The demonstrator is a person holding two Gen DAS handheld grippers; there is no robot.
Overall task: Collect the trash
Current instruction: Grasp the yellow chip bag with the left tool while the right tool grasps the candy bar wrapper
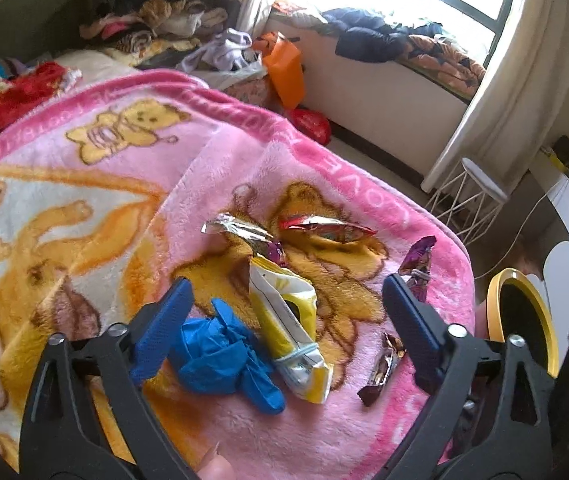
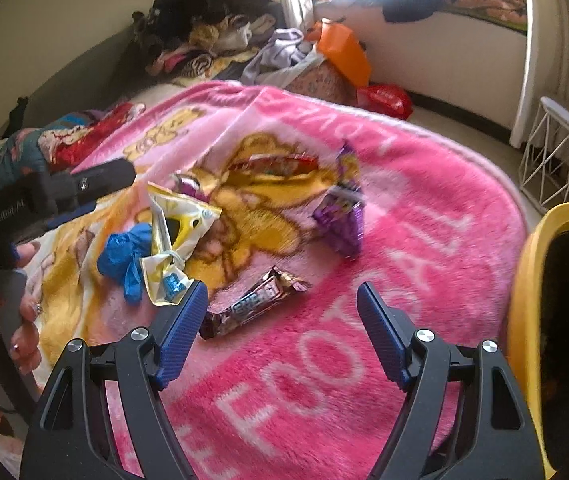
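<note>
With both tools spread wide and empty, we note the brown wrapper [image 2: 253,303] lies on the pink blanket [image 2: 424,208] just ahead of the right tool [image 2: 282,334], long axis slanting across its fingers; the left tool [image 1: 286,330] brackets the yellow packet [image 1: 288,324].

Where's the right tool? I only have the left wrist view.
Observer: The right tool hovers open over the brown wrapper, gripping nothing.
Operator: Bin close to it?
Observer: Yes, the yellow bin stands just to its right, past the blanket edge.
Operator: Purple wrapper is half hidden for me.
Observer: Here the purple wrapper shows whole, crumpled, lying beyond the brown one and apart from it.
</note>
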